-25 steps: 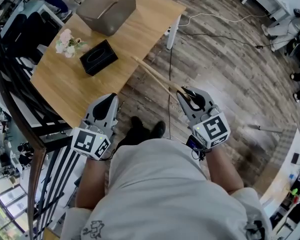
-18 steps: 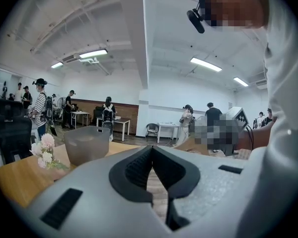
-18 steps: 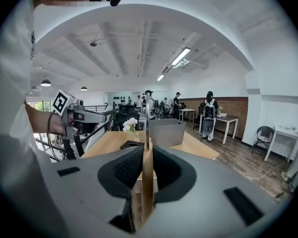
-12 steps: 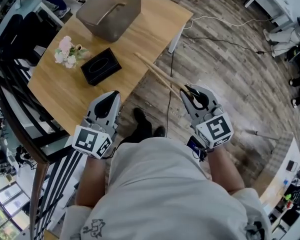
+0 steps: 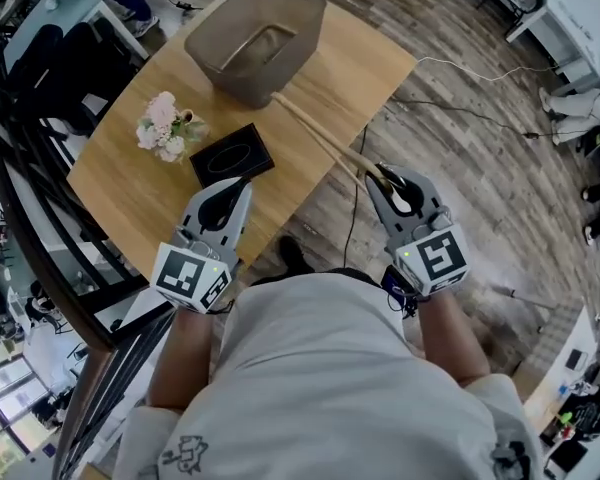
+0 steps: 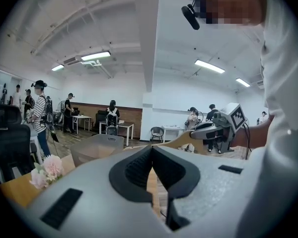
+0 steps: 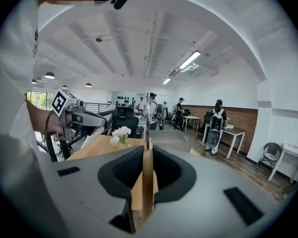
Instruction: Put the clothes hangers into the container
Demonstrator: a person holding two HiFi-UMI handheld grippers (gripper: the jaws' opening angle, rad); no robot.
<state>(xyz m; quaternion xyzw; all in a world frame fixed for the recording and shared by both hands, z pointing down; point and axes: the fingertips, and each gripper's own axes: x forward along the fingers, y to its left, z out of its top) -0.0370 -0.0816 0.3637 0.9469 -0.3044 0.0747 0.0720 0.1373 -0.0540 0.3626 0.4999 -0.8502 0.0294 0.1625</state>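
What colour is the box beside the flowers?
Black; the box shows best in the head view.

Both forearms reach forward at lower centre — left gripper (image 5: 229,186) jaws together, right gripper (image 5: 387,175) clamped on a wooden hanger (image 5: 320,131).

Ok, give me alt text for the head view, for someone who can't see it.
Seen from above, the right gripper is shut on a wooden hanger that extends over the table toward the grey container. The left gripper, shut and empty, is near a black box and flowers.
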